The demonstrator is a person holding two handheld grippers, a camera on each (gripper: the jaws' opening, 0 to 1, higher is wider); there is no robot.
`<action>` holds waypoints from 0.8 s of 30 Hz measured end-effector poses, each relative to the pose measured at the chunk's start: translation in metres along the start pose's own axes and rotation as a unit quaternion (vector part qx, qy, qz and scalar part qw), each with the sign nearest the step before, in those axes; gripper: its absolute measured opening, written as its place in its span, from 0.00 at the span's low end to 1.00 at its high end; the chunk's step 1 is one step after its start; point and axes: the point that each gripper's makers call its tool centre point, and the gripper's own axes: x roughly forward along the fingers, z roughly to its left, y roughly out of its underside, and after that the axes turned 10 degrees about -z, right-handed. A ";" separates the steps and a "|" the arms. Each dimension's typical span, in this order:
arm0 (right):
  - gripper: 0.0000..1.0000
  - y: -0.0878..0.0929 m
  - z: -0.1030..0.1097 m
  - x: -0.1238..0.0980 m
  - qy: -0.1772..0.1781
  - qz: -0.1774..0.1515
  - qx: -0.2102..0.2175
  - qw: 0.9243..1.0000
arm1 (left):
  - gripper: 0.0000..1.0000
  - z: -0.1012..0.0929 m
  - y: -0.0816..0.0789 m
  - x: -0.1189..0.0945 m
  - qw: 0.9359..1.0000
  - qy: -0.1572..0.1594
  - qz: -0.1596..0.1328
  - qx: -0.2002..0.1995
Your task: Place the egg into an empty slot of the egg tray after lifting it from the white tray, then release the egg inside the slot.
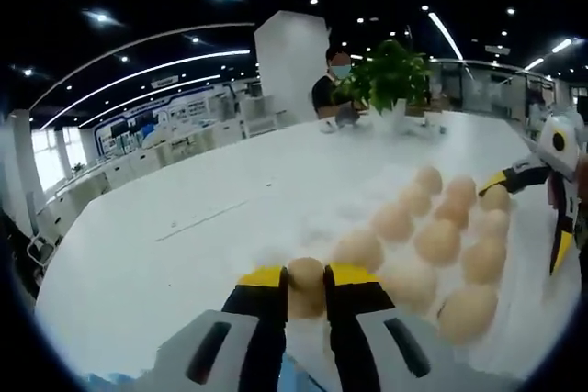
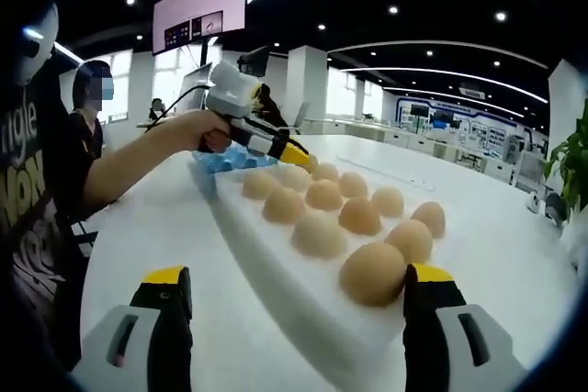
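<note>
The jaws of the left gripper (image 1: 306, 279) are pinching an egg (image 1: 306, 285) between their yellow tips at the near end of the white tray (image 1: 322, 218); the jaws of the right gripper (image 2: 298, 293) are standing spread wide, with nothing between them but the tray's corner.

A white table (image 1: 165, 263) is carrying the white tray, which is holding rows of tan eggs (image 2: 322, 234). In the right gripper view, the right jaw's yellow tip is sitting just beside the nearest egg (image 2: 372, 273), while the left jaw is standing off the tray's long edge. At the tray's far end a blue egg tray (image 2: 225, 161) is lying. Behind the white tray in the left gripper view, a potted plant (image 1: 390, 80) is standing, with a masked person (image 1: 333, 80) beside it.
</note>
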 end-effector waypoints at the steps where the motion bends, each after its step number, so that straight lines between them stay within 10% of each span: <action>1: 1.00 0.000 0.000 0.000 0.000 0.000 -0.001 1.000 | 0.00 -0.002 -0.002 0.000 1.000 0.014 0.003 0.000; 3: 1.00 0.000 0.000 0.000 0.001 0.000 -0.002 1.000 | 0.04 -0.005 0.018 -0.006 0.998 0.019 0.061 -0.010; 13: 1.00 0.001 -0.001 0.001 0.001 0.000 -0.004 1.000 | 0.25 0.008 0.020 0.000 0.998 0.000 0.057 0.003; 24: 1.00 0.000 -0.001 0.001 0.000 -0.005 -0.003 1.000 | 0.26 0.001 0.032 0.014 0.998 -0.008 0.065 0.016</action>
